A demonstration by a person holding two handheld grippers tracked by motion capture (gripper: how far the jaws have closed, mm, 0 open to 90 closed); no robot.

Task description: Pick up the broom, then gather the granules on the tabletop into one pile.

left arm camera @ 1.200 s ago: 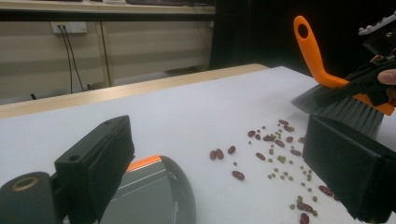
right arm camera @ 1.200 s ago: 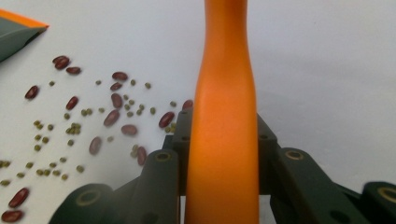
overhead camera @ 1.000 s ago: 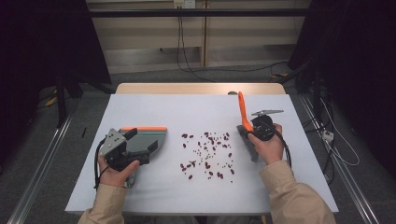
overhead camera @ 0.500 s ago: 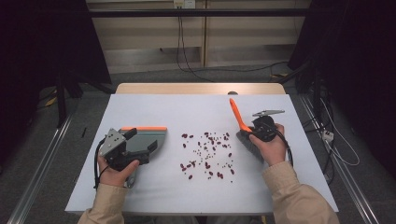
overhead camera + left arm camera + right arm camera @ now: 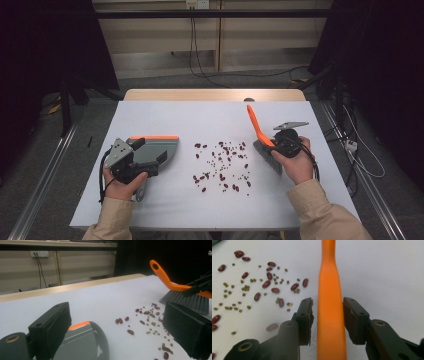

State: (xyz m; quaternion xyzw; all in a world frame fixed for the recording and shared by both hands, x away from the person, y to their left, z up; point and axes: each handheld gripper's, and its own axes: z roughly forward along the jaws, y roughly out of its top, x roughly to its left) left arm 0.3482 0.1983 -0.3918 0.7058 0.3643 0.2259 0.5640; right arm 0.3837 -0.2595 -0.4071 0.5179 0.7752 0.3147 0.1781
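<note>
Right gripper (image 5: 328, 322): jaws have just been opening; slight gaps show either side of the brush (image 5: 329, 302) handle, so released.
Brush: beside the beans (image 5: 222, 165), bristles on the table (image 5: 200, 120), handle tilted up; bristles cut off in the right gripper view.
Left gripper (image 5: 152, 159): at the dustpan (image 5: 157, 150); grip hidden, can't tell.
Dustpan: left of the beans, its handle under the hand (image 5: 120, 182).

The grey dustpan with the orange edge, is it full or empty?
Empty. The grey dustpan with the orange edge shows a bare inside, and the red and green beans all lie scattered on the white table.
</note>
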